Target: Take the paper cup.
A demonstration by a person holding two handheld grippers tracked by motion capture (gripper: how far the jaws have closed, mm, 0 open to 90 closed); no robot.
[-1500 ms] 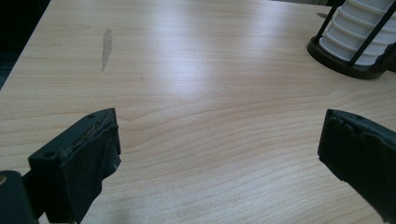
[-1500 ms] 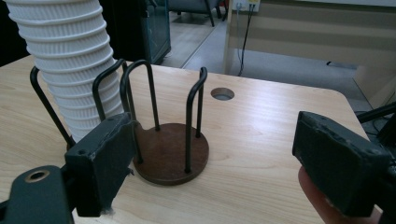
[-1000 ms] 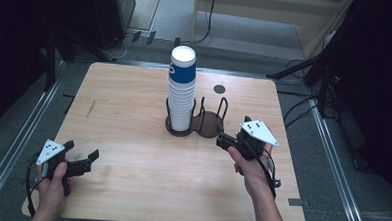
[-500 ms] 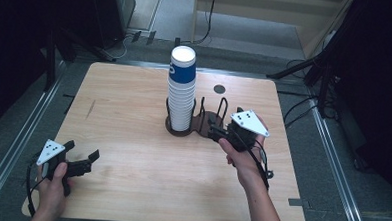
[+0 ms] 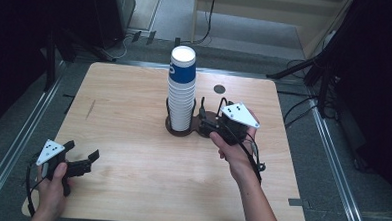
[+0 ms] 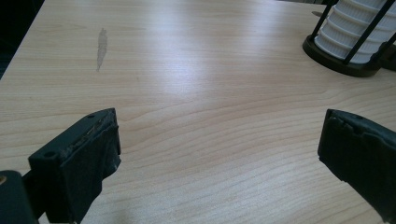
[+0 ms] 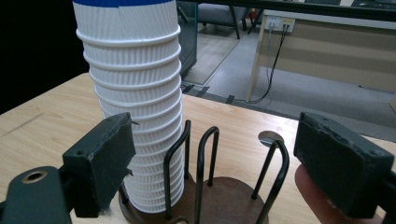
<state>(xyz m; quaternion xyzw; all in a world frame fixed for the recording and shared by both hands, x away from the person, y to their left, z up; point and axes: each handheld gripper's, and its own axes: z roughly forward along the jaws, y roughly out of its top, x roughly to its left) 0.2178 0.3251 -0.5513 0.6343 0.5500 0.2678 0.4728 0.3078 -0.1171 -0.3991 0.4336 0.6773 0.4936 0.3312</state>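
From the high view, a tall stack of white ribbed paper cups (image 5: pixel 181 92) is standing upright in a dark wire holder (image 5: pixel 191 124) mid-table (image 5: pixel 132 138), with the right gripper (image 5: pixel 214 127) just beside it. The left gripper (image 5: pixel 84 160) is idling near the corner. In the left gripper view, its jaws are gaping open and the stack's top is cut off. In the right gripper view, the jaws are standing apart, empty, framing the holder's loops.

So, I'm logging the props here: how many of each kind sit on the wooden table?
Tall stack of white ribbed paper cups, blue-banded top: 1
Dark two-ring wire cup holder: 1
Hand-held black grippers: 2 (left, right)
Total: 4
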